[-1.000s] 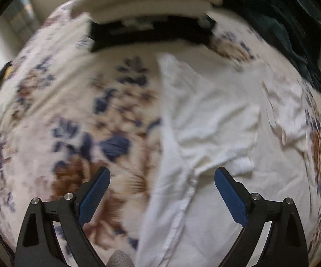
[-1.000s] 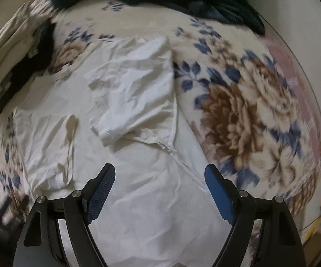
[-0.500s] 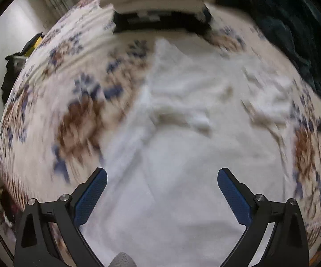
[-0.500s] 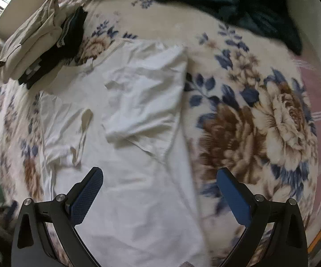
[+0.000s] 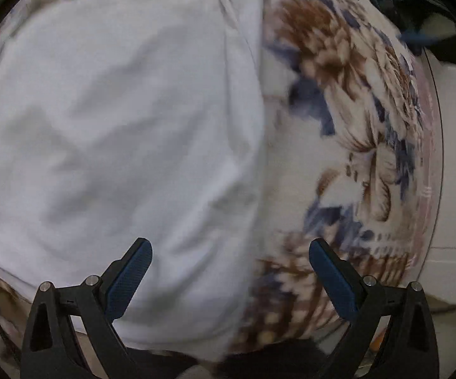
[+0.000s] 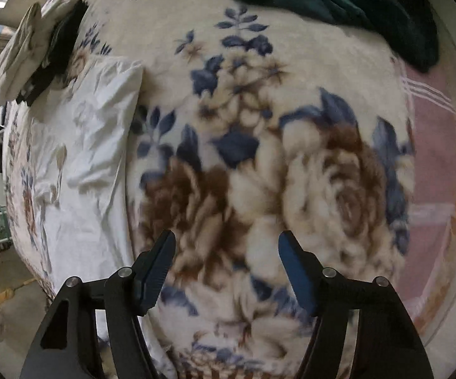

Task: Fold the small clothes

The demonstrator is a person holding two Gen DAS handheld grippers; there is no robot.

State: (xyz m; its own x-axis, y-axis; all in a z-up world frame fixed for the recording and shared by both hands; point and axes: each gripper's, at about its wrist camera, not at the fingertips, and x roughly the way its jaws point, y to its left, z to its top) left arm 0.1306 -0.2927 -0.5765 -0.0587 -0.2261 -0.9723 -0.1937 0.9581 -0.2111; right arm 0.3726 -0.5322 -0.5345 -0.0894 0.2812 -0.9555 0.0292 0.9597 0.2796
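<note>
A white garment (image 5: 117,132) lies spread on the floral blanket (image 5: 348,120) and fills the left of the blurred left wrist view. My left gripper (image 5: 230,259) is open and empty above the garment's right edge near its lower hem. In the right wrist view the same white garment (image 6: 79,158) lies at the left, one sleeve folded in. My right gripper (image 6: 227,255) is open and empty over the bare floral blanket (image 6: 259,158), to the right of the garment.
A stack of folded beige and black clothes (image 6: 35,53) sits at the far left of the bed. A dark green cloth (image 6: 322,0) lies bunched at the far edge. The floor (image 6: 7,300) with small items shows beyond the bed's left side.
Both grippers have swung to the right. The left view has moved from the garment's middle to its right edge. The right view has left the garment and is now over the bare blanket.
</note>
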